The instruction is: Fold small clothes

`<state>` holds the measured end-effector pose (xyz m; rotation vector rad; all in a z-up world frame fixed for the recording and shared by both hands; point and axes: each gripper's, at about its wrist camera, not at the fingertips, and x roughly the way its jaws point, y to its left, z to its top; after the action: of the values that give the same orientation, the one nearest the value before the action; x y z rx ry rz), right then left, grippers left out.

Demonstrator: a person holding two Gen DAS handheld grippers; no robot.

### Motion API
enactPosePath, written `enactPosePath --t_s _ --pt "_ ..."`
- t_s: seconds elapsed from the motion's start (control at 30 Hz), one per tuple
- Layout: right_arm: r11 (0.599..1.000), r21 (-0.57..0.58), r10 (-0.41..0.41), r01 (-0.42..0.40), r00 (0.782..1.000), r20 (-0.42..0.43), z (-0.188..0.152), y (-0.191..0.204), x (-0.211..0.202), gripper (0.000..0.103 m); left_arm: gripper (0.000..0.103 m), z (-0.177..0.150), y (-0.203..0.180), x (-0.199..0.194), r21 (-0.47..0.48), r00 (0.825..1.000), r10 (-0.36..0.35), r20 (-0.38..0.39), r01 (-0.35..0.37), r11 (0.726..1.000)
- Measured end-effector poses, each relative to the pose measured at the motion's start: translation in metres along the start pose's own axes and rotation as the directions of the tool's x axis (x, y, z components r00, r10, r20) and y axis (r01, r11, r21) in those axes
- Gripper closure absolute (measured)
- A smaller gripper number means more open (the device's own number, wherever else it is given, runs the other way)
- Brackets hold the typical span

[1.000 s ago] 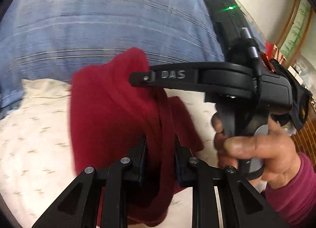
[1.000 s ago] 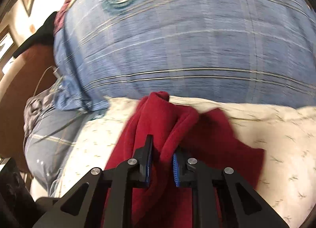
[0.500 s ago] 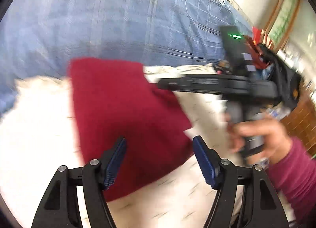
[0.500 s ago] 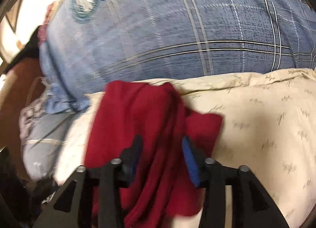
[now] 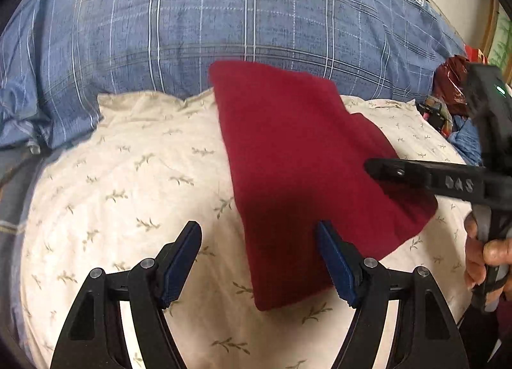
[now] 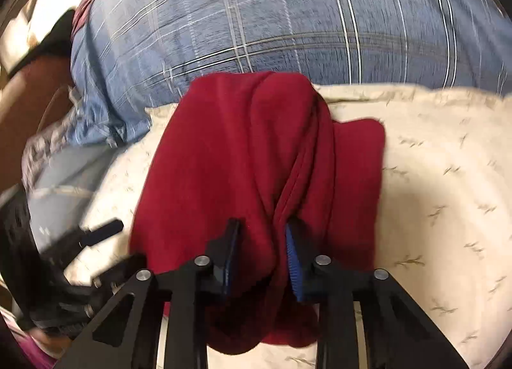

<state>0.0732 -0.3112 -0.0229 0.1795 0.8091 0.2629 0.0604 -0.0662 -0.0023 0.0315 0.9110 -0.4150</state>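
Note:
A dark red garment [image 5: 297,173] lies folded on a cream leaf-print pillow [image 5: 134,183]. My left gripper [image 5: 259,260] is open wide and empty, its right pad over the garment's near edge. My right gripper [image 6: 262,253] has its jaws partly closed around a raised fold of the red garment [image 6: 243,157]. The right gripper also shows in the left wrist view [image 5: 425,177], lying over the garment's right side, held by a hand.
A blue plaid duvet [image 5: 224,17] rises behind the pillow. Clutter and a red wrapper [image 5: 451,81] sit at the far right. In the right wrist view, a brown headboard [image 6: 35,97] and grey plaid bedding [image 6: 60,170] are at the left.
My left gripper opened and let go of the red garment, which now lies flatter on the pillow. My right gripper opened partly at half a second ago and has narrowed again.

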Motion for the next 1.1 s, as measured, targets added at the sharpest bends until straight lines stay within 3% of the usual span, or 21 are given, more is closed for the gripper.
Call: enactPosePath --t_s 0.13,0.23,0.33,0.4,0.47,0.57,0.63,0.7,0.77,0.8,0.87,0.9,0.97,1.1 --pt "0.996 -0.034 -0.078 0.079 0.997 0.027 -0.014 -0.001 -0.008 0.082 0.029 0.003 -0.001 0.009 -0.015 1.000 -0.027 -0.010 0.027 1.000" --pt "0.998 -0.004 -0.059 0.059 0.998 0.019 -0.010 -0.002 -0.010 0.082 0.029 0.004 0.003 0.021 -0.013 0.999 -0.022 -0.024 0.021 1.000" --pt "0.996 0.081 0.018 -0.024 0.996 0.083 0.003 -0.008 -0.028 0.077 0.029 0.011 0.017 0.039 -0.032 0.999 -0.016 -0.033 0.014 0.999" --pt "0.991 0.125 0.020 -0.037 0.990 0.137 0.017 -0.012 -0.033 0.055 0.029 0.014 0.018 0.043 -0.033 0.999 -0.018 -0.035 0.017 0.999" --pt "0.989 0.140 0.020 -0.039 0.991 0.136 0.034 -0.011 -0.023 0.046 0.029 0.015 0.016 0.044 -0.029 0.999 -0.016 -0.032 0.015 0.999" --pt "0.983 0.178 0.027 -0.041 0.996 0.082 0.050 -0.014 0.009 0.046 0.027 0.014 0.016 0.047 -0.031 0.999 -0.013 -0.030 0.012 0.999" --pt "0.976 0.211 0.041 -0.051 0.998 0.052 0.059 -0.020 0.031 0.050 0.026 0.014 0.017 0.049 -0.033 0.999 -0.013 -0.030 0.012 0.999" --pt "0.977 0.210 0.019 -0.028 0.999 0.042 0.060 -0.024 0.042 0.083 0.024 0.015 0.018 0.050 -0.035 0.999 -0.011 -0.032 0.009 0.999" --pt "0.989 0.149 -0.016 0.008 0.999 0.052 0.061 -0.016 0.038 0.089 0.021 0.015 0.020 0.052 -0.043 0.999 -0.013 -0.036 0.011 0.999" --pt "0.995 0.073 -0.071 0.066 0.995 0.072 0.061 -0.006 0.031 0.093 0.021 0.016 0.021 0.053 -0.050 0.999 -0.015 -0.041 0.013 0.999" --pt "0.977 -0.042 -0.203 0.209 0.972 0.118 0.059 0.009 0.023 0.094 0.020 0.017 0.021 0.055 -0.056 0.999 -0.020 -0.047 0.017 0.998" --pt "0.972 -0.053 -0.220 0.227 0.968 0.118 0.057 0.008 0.025 0.094 0.020 0.018 0.020 0.056 -0.052 0.999 -0.019 -0.046 0.016 0.999" --pt "0.971 -0.020 -0.235 0.237 0.970 0.065 0.055 -0.003 0.042 0.095 0.020 0.019 0.018 0.059 -0.045 0.999 -0.015 -0.043 0.013 0.999" --pt "0.976 0.035 -0.217 0.214 0.973 0.076 0.051 -0.009 0.035 0.092 0.020 0.018 0.019 0.059 -0.048 0.999 -0.011 -0.042 0.009 0.999"
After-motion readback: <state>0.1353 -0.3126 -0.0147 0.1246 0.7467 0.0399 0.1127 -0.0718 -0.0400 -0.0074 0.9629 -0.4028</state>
